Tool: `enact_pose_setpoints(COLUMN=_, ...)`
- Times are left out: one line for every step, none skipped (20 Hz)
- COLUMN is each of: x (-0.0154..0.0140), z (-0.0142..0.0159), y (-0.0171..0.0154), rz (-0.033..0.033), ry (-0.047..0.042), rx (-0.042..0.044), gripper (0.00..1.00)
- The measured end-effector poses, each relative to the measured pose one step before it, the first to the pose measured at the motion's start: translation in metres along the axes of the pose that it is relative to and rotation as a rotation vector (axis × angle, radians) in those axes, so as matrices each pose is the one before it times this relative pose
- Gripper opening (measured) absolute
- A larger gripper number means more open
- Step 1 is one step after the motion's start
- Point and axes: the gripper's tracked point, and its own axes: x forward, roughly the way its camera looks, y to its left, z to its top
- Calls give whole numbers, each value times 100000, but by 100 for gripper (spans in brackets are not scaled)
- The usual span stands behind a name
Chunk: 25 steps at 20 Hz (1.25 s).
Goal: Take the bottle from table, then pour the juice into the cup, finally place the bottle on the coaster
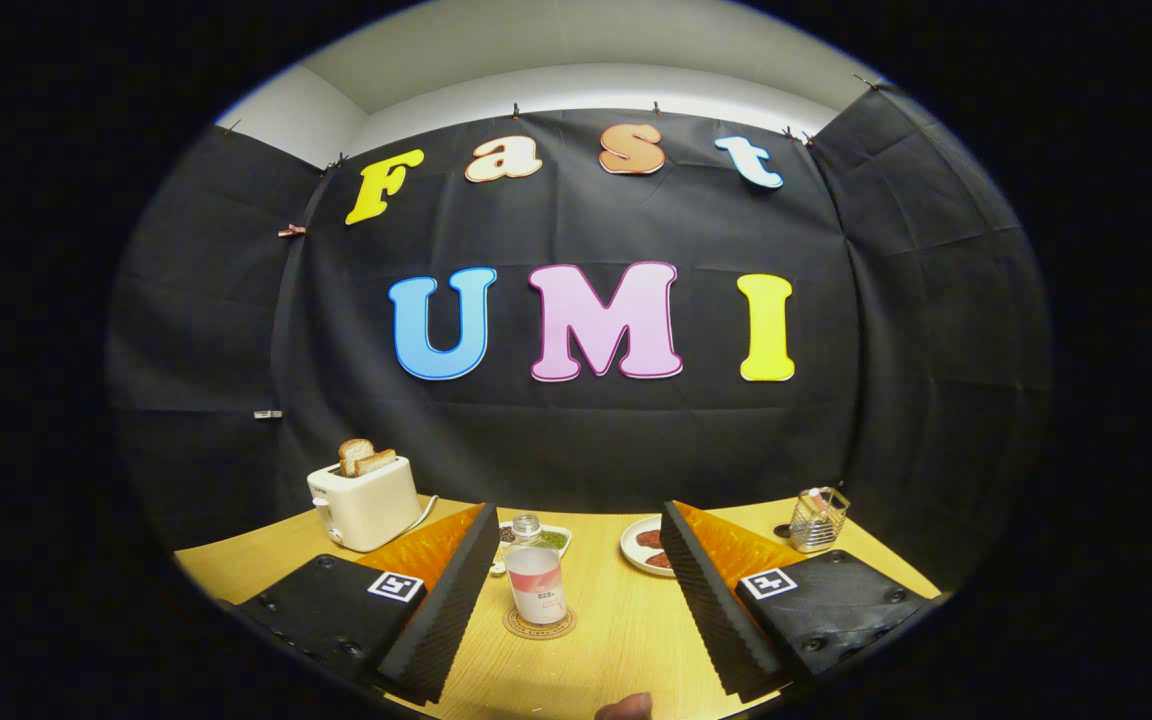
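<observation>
Wooden table [626,640] spreads under the gripper [576,560], whose fingers stand wide apart and hold nothing. Between them, just ahead, the bottle [534,575] stands upright on the coaster [539,624]. Beyond lie a plate [644,545], a toaster [364,500] and a wire basket [819,520].

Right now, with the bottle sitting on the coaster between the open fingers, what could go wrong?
1. The hand-held gripper is open with the bottle between its fingers; pulling back crooked, a finger might clip the bottle and tip it.
2. The coaster is barely wider than the bottle, so a nudge could push it off.
3. The plate lies close beyond the other finger.
</observation>
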Motion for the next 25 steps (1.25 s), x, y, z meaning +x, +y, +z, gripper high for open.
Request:
enact_pose_setpoints(x=-637, z=565, y=-346, rz=-1217, ry=-44, rx=70, gripper=99)
enact_pose_setpoints(x=-673, z=599, y=-346, rz=-1345, ry=-305, rx=379, gripper=99)
enact_pose_setpoints(x=-553, z=463, y=-414, rz=-1345, ry=-63, rx=200, gripper=99)
enact_pose_setpoints(x=-606, z=408, y=-439, rz=-1218, ry=48, rx=-618, gripper=99)
enact_pose_setpoints(x=-530, z=427, y=-618, rz=-1632, ry=98, rx=-1239, gripper=99)
enact_pose_setpoints(x=-486, z=277, y=-647, rz=-1199, ry=342, rx=-1011, gripper=99)
enact_pose_setpoints(x=-452, z=414, y=-511, rz=-868, ry=84, rx=-382, gripper=99)
enact_pose_setpoints(x=-448, z=478, y=-481, rz=-365, ry=-137, rx=-443, gripper=99)
enact_pose_setpoints(x=-347, z=539, y=-727, rz=-1155, ry=-313, rx=-810, gripper=99)
enact_pose_setpoints(x=-384, z=741, y=-696, rz=-772, ry=-926, rx=-675, gripper=99)
enact_pose_setpoints(x=-266, z=757, y=-701, rz=-1061, ry=-1197, rx=-688, gripper=99)
enact_pose_setpoints(x=-207, z=719, y=-526, rz=-339, ry=-1355, rx=-728, gripper=99)
enact_pose_setpoints(x=-179, z=621, y=-450, rz=-514, ry=-1334, rx=-1045, gripper=99)
enact_pose_setpoints(x=-241, z=593, y=-522, rz=-260, ry=-1405, rx=-949, gripper=98)
enact_pose_setpoints(x=-200, z=482, y=-216, rz=-15, ry=-1080, rx=-668, gripper=99)
enact_pose_setpoints(x=-168, z=350, y=-303, rz=177, ry=-772, rx=-279, gripper=99)
enact_pose_setpoints(x=-199, z=287, y=-154, rz=303, ry=-382, rx=60, gripper=99)
enact_pose_setpoints(x=-120, z=192, y=-49, rz=708, ry=-340, rx=167, gripper=99)
enact_pose_setpoints(x=-53, z=-81, y=-58, rz=677, ry=6, rx=-571, gripper=99)
enact_pose_setpoints(x=-117, z=-7, y=-165, rz=764, ry=-81, rx=-1398, gripper=98)
enact_pose_setpoints(x=36, z=12, y=-176, rz=757, ry=125, rx=-1430, gripper=98)
enact_pose_setpoints(x=42, z=27, y=53, rz=879, ry=195, rx=-767, gripper=98)
enact_pose_setpoints(x=-3, z=34, y=-60, rz=814, ry=82, rx=-95, gripper=98)
enact_pose_setpoints(x=75, z=79, y=-137, rz=259, ry=-104, rx=246, gripper=98)
enact_pose_setpoints(x=-44, z=4, y=-212, rz=-148, ry=110, rx=345, gripper=97)
